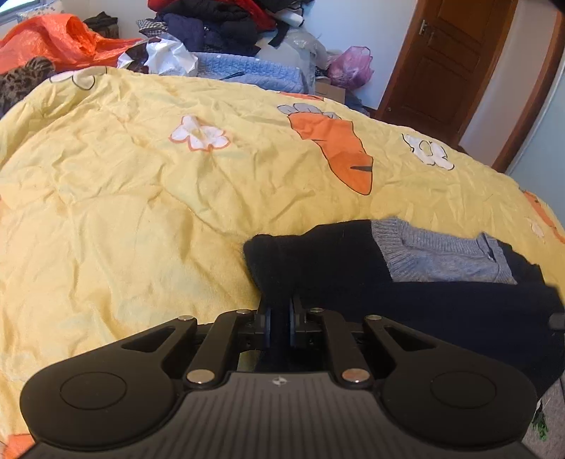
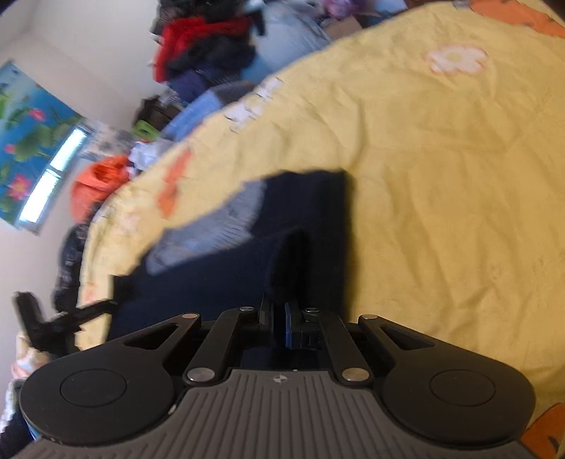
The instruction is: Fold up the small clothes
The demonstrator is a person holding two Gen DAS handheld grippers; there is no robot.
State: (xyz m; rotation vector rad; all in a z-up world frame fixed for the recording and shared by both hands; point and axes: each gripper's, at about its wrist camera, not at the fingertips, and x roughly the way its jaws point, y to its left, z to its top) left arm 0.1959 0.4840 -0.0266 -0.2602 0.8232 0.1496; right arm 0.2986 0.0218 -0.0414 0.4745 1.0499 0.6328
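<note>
Left gripper (image 1: 279,310): level, low over the bed, pointing across it; fingers drawn close, pinching a dark fold of the garment's near left corner.

Right gripper (image 2: 282,310): rolled to one side (the room stands tilted in its view, which is motion-blurred); fingers drawn close, pinching dark cloth at the garment's near edge. A blue pad shows on one finger (image 2: 287,328).

Small sweater (image 1: 406,268): dark navy knit, with a grey ribbed collar (image 1: 388,243) and grey inner panel showing at the neck. It lies on the yellow quilt (image 1: 141,197), towards the near right part of the bed in the left view, raised where each gripper holds it. The cloth is rumpled, one corner rolled into a thick lump by the left fingers.

Quilt: creased, printed with an orange carrot (image 1: 335,148) and white flowers (image 1: 199,136).

Writing: none legible; a small round emblem sits on each gripper body.

Background: piled clothes (image 1: 212,24), orange plastic bag (image 1: 60,39), brown wooden door (image 1: 445,60).
</note>
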